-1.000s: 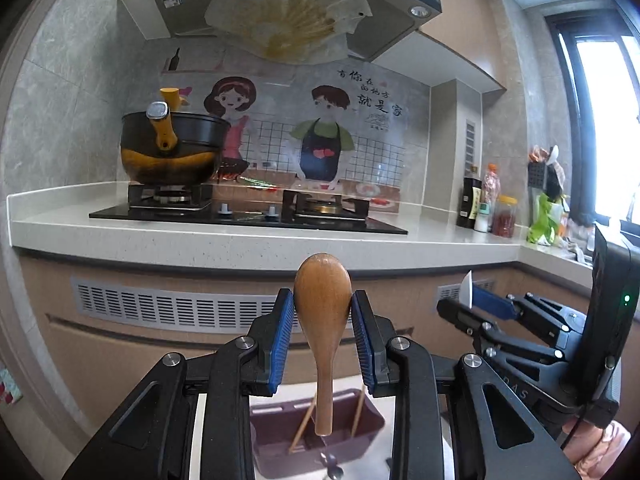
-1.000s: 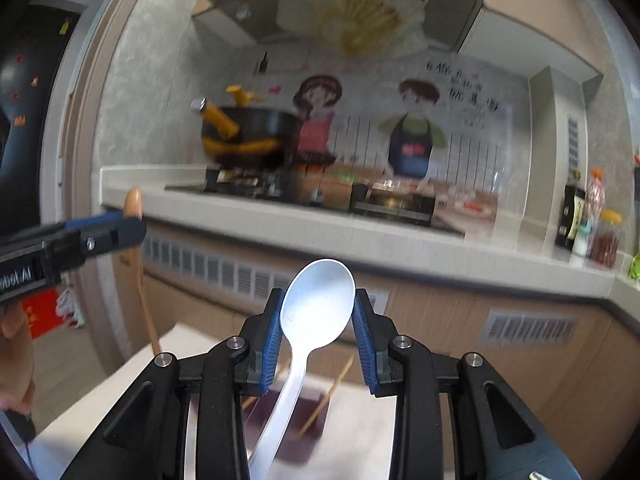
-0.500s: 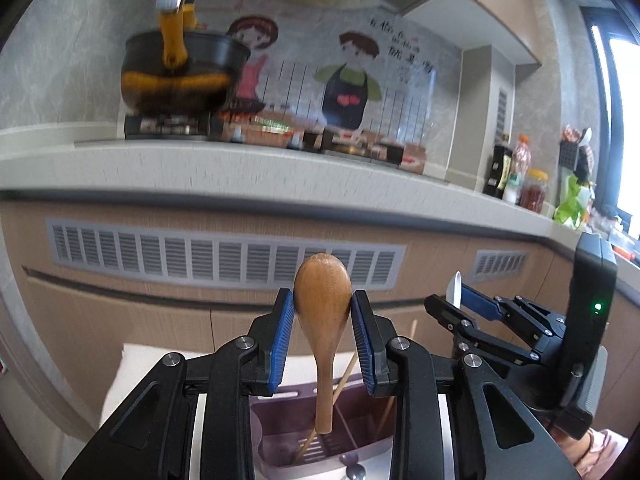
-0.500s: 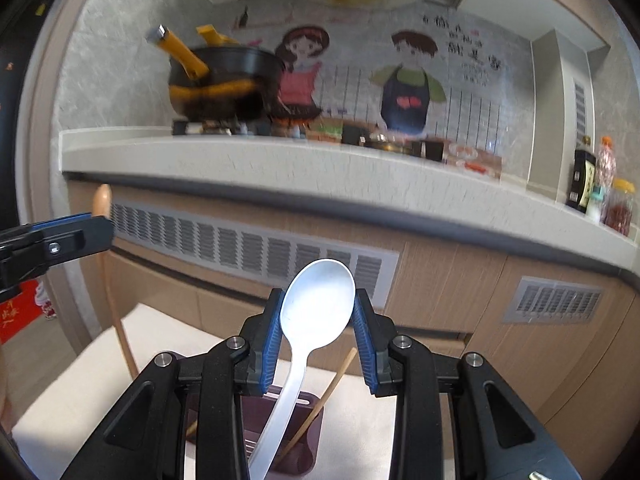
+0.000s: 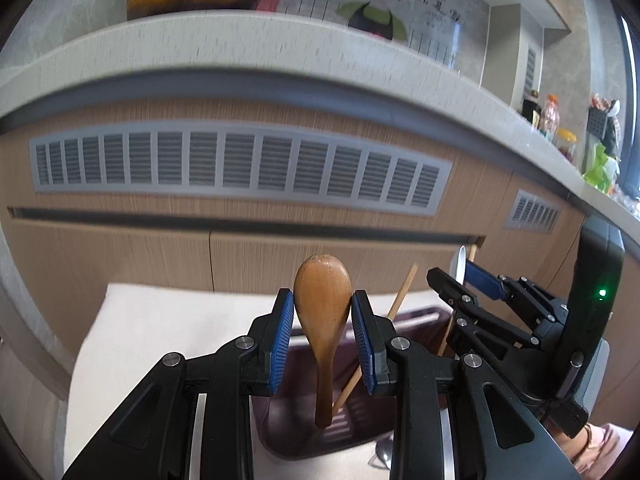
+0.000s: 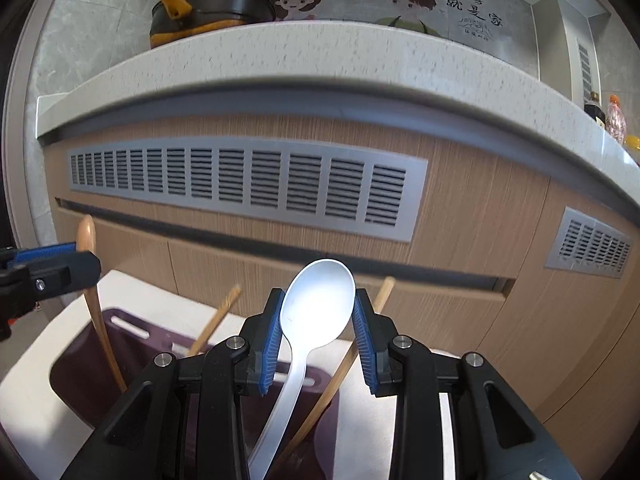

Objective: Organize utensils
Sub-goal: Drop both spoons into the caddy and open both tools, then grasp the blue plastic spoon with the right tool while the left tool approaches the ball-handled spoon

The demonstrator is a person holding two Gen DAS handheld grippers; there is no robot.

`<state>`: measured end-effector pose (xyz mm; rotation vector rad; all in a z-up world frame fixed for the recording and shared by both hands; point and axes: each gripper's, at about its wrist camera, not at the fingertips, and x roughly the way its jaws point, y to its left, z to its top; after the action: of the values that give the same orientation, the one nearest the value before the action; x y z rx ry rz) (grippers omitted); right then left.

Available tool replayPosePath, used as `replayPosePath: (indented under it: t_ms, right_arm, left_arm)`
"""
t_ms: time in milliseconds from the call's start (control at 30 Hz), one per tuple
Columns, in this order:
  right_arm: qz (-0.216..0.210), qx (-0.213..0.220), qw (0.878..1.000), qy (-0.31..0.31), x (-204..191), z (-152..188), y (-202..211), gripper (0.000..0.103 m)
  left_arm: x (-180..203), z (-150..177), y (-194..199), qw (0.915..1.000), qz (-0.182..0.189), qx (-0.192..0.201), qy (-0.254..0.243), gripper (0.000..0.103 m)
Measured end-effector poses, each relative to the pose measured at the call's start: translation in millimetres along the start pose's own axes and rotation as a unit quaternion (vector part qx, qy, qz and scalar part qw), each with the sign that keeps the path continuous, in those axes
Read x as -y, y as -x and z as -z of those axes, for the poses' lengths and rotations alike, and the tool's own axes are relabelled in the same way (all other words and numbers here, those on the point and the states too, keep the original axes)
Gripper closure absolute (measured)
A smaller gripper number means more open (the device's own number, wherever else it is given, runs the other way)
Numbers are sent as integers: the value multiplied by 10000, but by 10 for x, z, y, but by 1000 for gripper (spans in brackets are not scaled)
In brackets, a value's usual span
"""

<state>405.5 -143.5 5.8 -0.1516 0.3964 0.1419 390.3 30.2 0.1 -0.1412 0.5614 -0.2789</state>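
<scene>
Wooden spoon (image 5: 322, 300), bowl upward, clamped by its bowl between the blue pads of the left gripper (image 5: 322, 336); handle hangs into the dark purple utensil holder (image 5: 352, 428) on a white tabletop (image 5: 168, 320). White plastic spoon (image 6: 318, 300), likewise clamped bowl-up in the right gripper (image 6: 318, 336), handle over the same holder. Wooden chopsticks (image 6: 214, 320) lean inside the holder. Left view alone: metal spoon (image 5: 384, 454) just beside the holder. Right view alone: black-and-yellow pot (image 6: 208, 12) on the countertop (image 6: 320, 60), shown whole.
</scene>
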Motion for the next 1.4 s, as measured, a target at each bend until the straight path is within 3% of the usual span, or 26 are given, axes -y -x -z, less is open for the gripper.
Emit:
replayPosePath:
  t_ms: [133,267,433,533,600,767,867,967,1033,1200,1333,1400]
  right_arm:
    - [-87,-135,9998,103,-46,131,24,68]
    - [-60,28,9999,122,-79,186,219,36]
    - [-115,284,9993,234,-95,213,602,25]
    - [-190,421,9987,199,-43,237,898,12]
    - [-327,480,9980,246,-17,269,1068,0]
    - [-474,235,9982,269,63,373,1324,0]
    - [-603,-254,9977,170,105,508,1372,0]
    - [-873,-691,9938,29,163,696,1405,0]
    - [-1041,-968,9898,-52,187,871,1404,0]
    - [-880,-1380,9865,100,121,1242,1396,0]
    - [-586,-1331,9878,564,-99,1358,1438,0]
    - [-702,-1411,9847,743,-204,1362,1407,0]
  left_arm:
    - [-16,119,-58,9997,11,-231,72,71]
    - [15,168,14,9995,-44,-295,61,71]
    - [43,203,261,9994,-97,-324,86,67]
    - [71,290,453,9990,-222,-393,-8,58]
    - [99,370,535,9984,-284,-480,-102,57]
    - [162,672,693,9954,-310,-884,-223,57]
    - [192,877,798,9931,-273,-1117,-241,56]
    - [256,1084,896,9896,-257,-1374,-329,44]
    - [307,1209,954,9875,-258,-1480,-467,43]
    - [330,1495,1014,9804,-237,-1866,-591,42]
    - [247,1610,986,9762,-284,-2094,-489,41]
    - [196,1618,982,9756,-331,-2128,-439,41]
